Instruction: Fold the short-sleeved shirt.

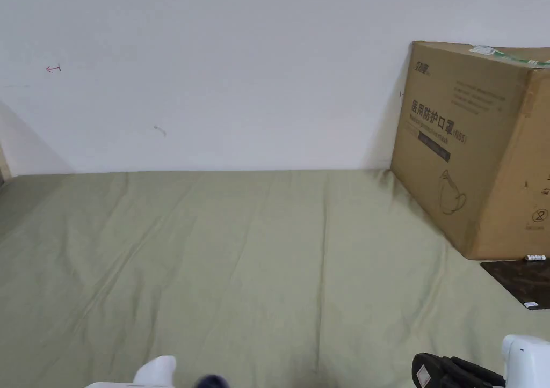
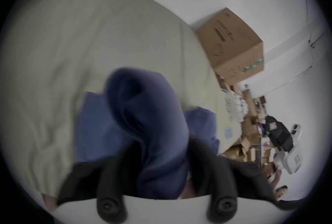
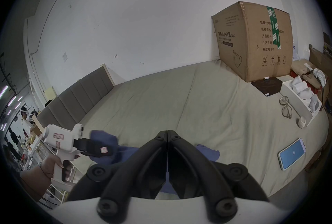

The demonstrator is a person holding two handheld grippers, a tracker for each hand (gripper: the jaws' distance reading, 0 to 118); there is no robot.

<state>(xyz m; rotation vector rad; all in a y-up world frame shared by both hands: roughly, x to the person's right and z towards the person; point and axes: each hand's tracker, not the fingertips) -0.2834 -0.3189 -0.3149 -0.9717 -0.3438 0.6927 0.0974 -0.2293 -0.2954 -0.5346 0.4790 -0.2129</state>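
Shirt [image 2: 147, 125], dark blue, is bunched up at the near edge of the bed [image 1: 258, 255], low in all three views. At the left of the right tool's view, the left tool [image 3: 100, 149] is held by a hand [image 3: 53, 165] and points rightward into a raised clump of the blue cloth. In the left tool's own view, a thick roll of that cloth rises from between its jaws at lower centre, so it appears to be gripping the shirt, with flatter blue fabric spread on the bed to either side of the roll; the picture is blurred there. Further right, the right tool [image 3: 167, 131] has its jaws closed tip to tip, and blue fabric shows in the slit between them lower down and under them, so it looks to be pinching a thin layer of the shirt, though I cannot tell this for sure. The shirt runs left to right across the bed edge between the two tools, one at each end of it. A cardboard box [image 1: 478, 147] stands at the right against the wall, with glasses [image 3: 285, 107] and a phone [image 3: 292, 154] lying on the bed at the far right, well apart from the cloth. Spreading the shirt flat onto the open bed beyond the tools seems the likely next need.
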